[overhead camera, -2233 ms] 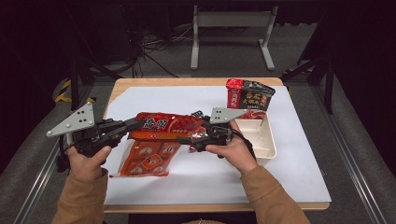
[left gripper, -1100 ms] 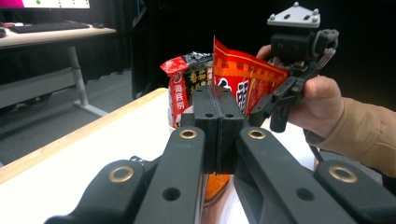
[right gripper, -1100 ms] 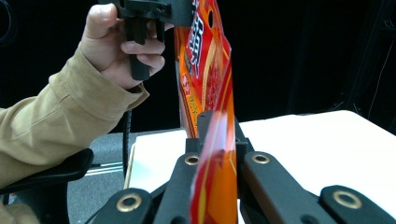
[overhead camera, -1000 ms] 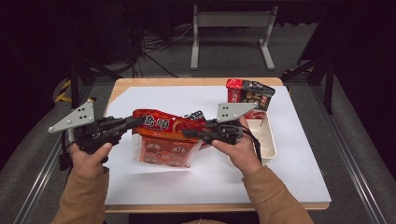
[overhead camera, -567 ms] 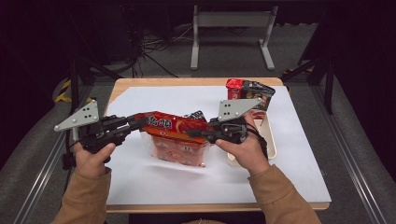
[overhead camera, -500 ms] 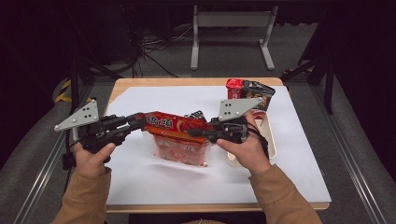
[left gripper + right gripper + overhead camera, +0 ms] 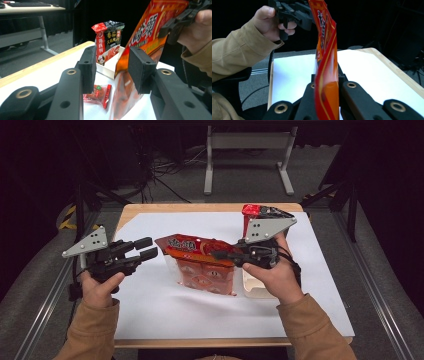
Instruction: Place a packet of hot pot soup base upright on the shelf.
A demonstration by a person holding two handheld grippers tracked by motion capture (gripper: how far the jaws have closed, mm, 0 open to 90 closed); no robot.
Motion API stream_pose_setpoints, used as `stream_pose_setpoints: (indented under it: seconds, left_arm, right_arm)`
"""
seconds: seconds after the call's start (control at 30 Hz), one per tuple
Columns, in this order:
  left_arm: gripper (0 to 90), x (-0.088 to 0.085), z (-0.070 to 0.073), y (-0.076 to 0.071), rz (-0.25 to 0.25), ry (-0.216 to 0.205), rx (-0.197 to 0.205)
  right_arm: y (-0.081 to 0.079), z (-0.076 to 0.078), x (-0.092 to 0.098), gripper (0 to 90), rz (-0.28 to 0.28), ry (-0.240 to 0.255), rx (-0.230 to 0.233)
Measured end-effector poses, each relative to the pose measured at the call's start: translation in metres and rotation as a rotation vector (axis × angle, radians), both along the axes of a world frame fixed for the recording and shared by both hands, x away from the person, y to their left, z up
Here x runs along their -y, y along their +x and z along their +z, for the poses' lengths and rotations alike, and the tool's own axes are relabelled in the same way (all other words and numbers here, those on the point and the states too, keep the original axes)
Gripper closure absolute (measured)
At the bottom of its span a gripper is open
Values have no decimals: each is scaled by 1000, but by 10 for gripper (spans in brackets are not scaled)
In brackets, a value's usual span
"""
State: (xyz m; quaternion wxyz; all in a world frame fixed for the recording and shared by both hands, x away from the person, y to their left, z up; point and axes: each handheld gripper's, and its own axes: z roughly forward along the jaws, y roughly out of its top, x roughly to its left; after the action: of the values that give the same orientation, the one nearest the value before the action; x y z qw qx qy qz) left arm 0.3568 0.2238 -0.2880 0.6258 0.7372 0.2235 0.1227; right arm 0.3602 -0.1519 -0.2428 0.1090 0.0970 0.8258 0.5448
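grippers: 2, left gripper [image 7: 148,248], right gripper [image 7: 216,254] | large red-orange bag [image 7: 200,262]: 1 | standing red-and-black packet [image 7: 108,41]: 1 | small red sachet [image 7: 98,93]: 1 | white tray [image 7: 256,289]: 1 | table [image 7: 200,208]: 1

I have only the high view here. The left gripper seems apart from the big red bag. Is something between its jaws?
Observer: No. In the left gripper view, the left gripper has just been opening; its pads stand apart with only air between them, and the big red bag hangs just beyond.
Operator: Does the right gripper really pinch the bag?
Observer: Yes. In the right gripper view the right gripper is closed on the bag's edge, which rises upright between its jaws.
Operator: Is anything lying under the bag?
Observer: A small red packet lies on the white sheet.
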Motion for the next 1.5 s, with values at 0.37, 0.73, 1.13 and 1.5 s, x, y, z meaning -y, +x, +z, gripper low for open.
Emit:
stream_pose_setpoints:
  seconds: [0.37, 0.73, 1.13, 1.5]
  left_arm:
    - [555, 1, -5, 5, 10, 19, -17]
    - [531, 1, -12, 11, 15, 28, -46]
    - [522, 2, -19, 17, 17, 38, -75]
    - [511, 2, -23, 21, 20, 47, -91]
  right_arm:
    - [3, 18, 23, 897, -52, 1, 0]
    - [9, 33, 48, 897, -109, 21, 5]
    - [9, 52, 73, 897, -170, 31, 31]
    - [14, 58, 99, 897, -249, 42, 44]
